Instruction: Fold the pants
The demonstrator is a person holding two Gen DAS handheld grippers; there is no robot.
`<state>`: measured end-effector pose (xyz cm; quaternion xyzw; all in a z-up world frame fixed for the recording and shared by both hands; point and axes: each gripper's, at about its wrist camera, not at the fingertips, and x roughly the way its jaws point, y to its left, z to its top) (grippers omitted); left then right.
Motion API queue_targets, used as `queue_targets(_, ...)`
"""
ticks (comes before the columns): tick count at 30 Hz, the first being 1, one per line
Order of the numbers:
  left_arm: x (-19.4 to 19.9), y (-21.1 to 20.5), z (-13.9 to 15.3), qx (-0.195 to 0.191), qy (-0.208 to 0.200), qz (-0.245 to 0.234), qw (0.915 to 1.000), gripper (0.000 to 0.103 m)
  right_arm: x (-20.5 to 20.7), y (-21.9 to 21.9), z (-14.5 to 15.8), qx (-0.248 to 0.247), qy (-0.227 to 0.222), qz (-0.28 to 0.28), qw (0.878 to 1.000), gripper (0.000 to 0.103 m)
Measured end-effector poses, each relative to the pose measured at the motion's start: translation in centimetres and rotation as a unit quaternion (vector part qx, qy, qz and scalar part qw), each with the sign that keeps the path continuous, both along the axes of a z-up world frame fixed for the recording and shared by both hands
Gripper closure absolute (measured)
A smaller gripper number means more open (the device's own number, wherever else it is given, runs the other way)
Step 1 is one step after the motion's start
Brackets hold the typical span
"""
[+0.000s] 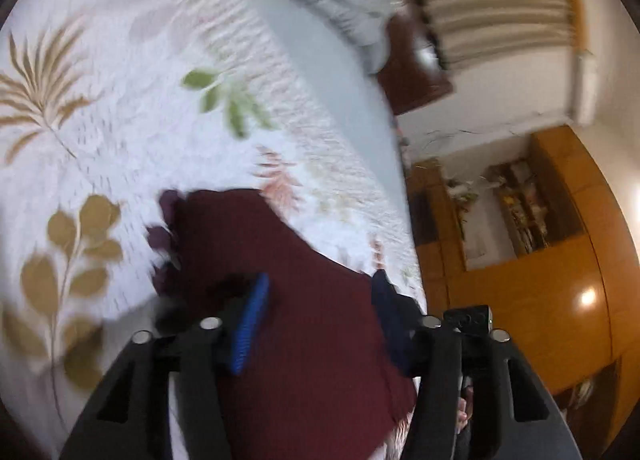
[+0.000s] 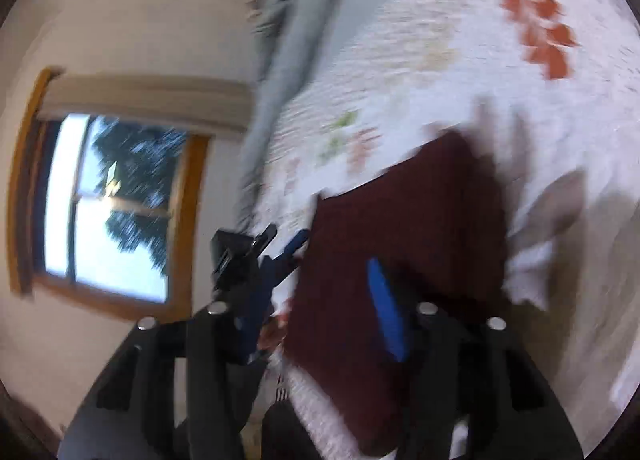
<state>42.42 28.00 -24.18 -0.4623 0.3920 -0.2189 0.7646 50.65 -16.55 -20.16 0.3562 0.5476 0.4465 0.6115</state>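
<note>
Left gripper (image 1: 320, 328) fingers wide over my maroon pants (image 1: 296, 300) near the bed (image 1: 120, 119) edge; right gripper (image 2: 320, 316) fingers also wide. Frames blurred.

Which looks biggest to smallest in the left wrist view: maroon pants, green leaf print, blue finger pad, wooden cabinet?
1. Wooden cabinet and maroon pants: similar apparent area; the pants lie nearer the camera, so no ranking between them.
2. Blue finger pad and green leaf print: similar; blur makes it unsure.
</note>
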Motion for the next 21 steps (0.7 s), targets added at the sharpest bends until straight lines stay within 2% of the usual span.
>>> queue_targets(1, -1.1, -0.5, 0.7, -0.001, -0.008, -0.011, 0.9999, 0.045, -2.0, 0.3, 1.1, 0.017, -0.011, 0.021, 1.0, 0.053)
queue_targets(3, -4.2, -2.4, 1.1, 0.001, -0.018, -0.035, 0.9992, 0.043, -4.1, 1.3, 1.0, 0.015, -0.016, 0.044, 0.999, 0.053)
queue_targets(4, -5.1, -3.2, 0.6, 0.005, -0.012, -0.045, 0.9989, 0.043, -5.3, 1.4, 0.2, 0.004, -0.014, 0.056, 0.998, 0.053)
queue_targets(5, -5.9, -4.0, -0.5, 0.011, -0.002, -0.053, 0.9985, 0.043, -5.7, 1.2, -0.5, -0.006, -0.009, 0.057, 0.998, 0.058)
queue_targets(6, -6.3, -4.2, -1.5, 0.019, -0.001, -0.05, 0.9986, 0.043, -6.0, 0.7, -2.2, -0.023, 0.004, 0.05, 0.998, 0.073)
queue_targets(8, -6.5, -3.4, -3.0, -0.013, 0.004, -0.037, 0.9992, 0.049, -5.9, -0.6, -4.3, -0.032, 0.031, 0.042, 0.998, 0.103)
queue_targets(9, -6.4, -2.9, -3.5, -0.034, 0.011, -0.029, 0.9989, 0.054, -5.7, -1.3, -5.2, -0.03, 0.043, 0.03, 0.998, 0.103)
queue_targets(10, -6.4, -2.2, -3.8, -0.057, 0.019, -0.019, 0.998, 0.054, -5.7, -1.8, -5.4, -0.021, 0.05, 0.024, 0.998, 0.103)
queue_targets(11, -6.5, -2.1, -3.5, -0.055, 0.022, -0.014, 0.9981, 0.053, -5.9, -2.3, -4.7, -0.024, 0.043, 0.014, 0.999, 0.097)
queue_targets(12, -7.0, -2.0, -2.6, -0.042, 0.021, -0.011, 0.9989, 0.048, -6.2, -2.4, -3.8, -0.027, 0.034, 0.009, 0.999, 0.073)
queue_targets(13, -7.6, -2.0, -1.8, -0.028, 0.018, -0.011, 0.9994, 0.036, -6.8, -2.8, -2.6, -0.024, 0.024, 0.006, 0.999, 0.057)
queue_targets(14, -8.7, -2.2, -0.2, -0.004, 0.013, -0.011, 0.9999, 0.031, -7.7, -3.2, -1.0, -0.022, 0.006, -0.007, 1.0, 0.032)
queue_targets(15, -9.7, -2.3, 0.9, 0.019, 0.011, -0.011, 0.9997, 0.023, -8.8, -3.7, 0.8, -0.03, -0.015, -0.021, 0.999, 0.021)
queue_targets(16, -10.8, -2.5, 2.3, 0.049, 0.014, -0.01, 0.9987, 0.018, -10.2, -4.2, 2.7, -0.04, -0.037, -0.033, 0.998, 0.018)
queue_targets(17, -12.6, -3.0, 4.1, 0.099, 0.018, -0.005, 0.9949, 0.016, -11.2, -4.2, 3.8, -0.049, -0.05, -0.043, 0.997, 0.012)
queue_targets(18, -14.0, -3.5, 5.5, 0.151, 0.023, 0.003, 0.9883, 0.016, -12.6, -4.2, 5.1, -0.066, -0.062, -0.057, 0.994, 0.009)
queue_targets(19, -15.9, -4.2, 7.0, 0.216, 0.027, 0.014, 0.976, 0.015, -14.0, -4.2, 6.2, -0.098, -0.073, -0.074, 0.99, 0.008)
queue_targets(20, -18.1, -5.5, 8.7, 0.288, 0.024, 0.024, 0.9569, 0.015, -16.2, -4.2, 7.7, -0.151, -0.095, -0.093, 0.979, 0.006)
queue_targets(21, -20.1, -6.7, 9.9, 0.348, 0.018, 0.036, 0.9365, 0.015, -18.0, -3.8, 8.8, -0.182, -0.115, -0.103, 0.971, 0.004)
